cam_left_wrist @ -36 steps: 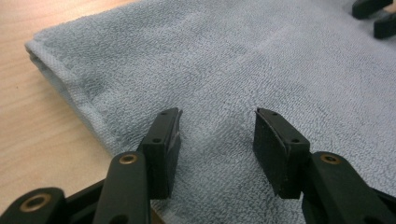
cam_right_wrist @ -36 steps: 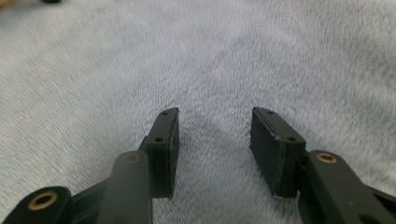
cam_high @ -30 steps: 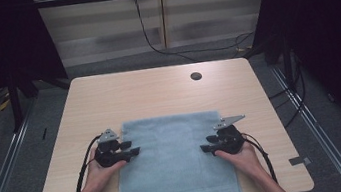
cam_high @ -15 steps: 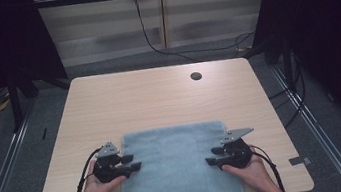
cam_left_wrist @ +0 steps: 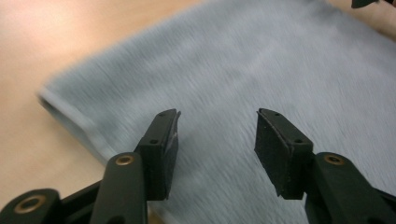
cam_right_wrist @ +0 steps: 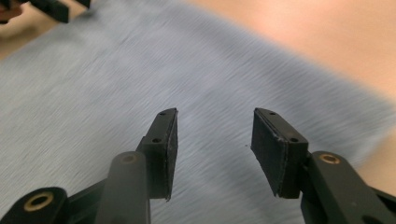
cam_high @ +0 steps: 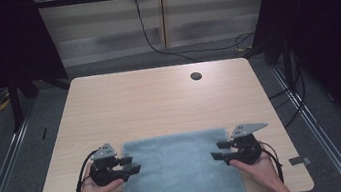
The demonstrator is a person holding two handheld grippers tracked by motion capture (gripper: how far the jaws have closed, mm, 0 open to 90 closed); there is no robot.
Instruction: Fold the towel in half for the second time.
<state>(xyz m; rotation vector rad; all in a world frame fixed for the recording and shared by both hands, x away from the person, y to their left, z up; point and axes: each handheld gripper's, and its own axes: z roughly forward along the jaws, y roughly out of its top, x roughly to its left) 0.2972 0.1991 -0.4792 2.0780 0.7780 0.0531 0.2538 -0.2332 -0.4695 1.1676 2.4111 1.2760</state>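
A light blue-grey towel lies flat at the table's near edge and runs off the front. My left gripper hovers over its left edge, jaws open and pointing inward. In the left gripper view the left gripper has nothing between its pads, with the towel just beneath. My right gripper sits over the towel's right edge, also open. In the right gripper view the right gripper is empty above the towel, and its jaws have just opened a little further.
The wooden table is bare beyond the towel except for a round cable hole at the back right. Black cables lie on the floor behind the table. A metal frame and dark curtains flank both sides.
Both grippers have drawn back toward the person and lifted slightly. The towel's far edge now lies closer to the front of the table than before.
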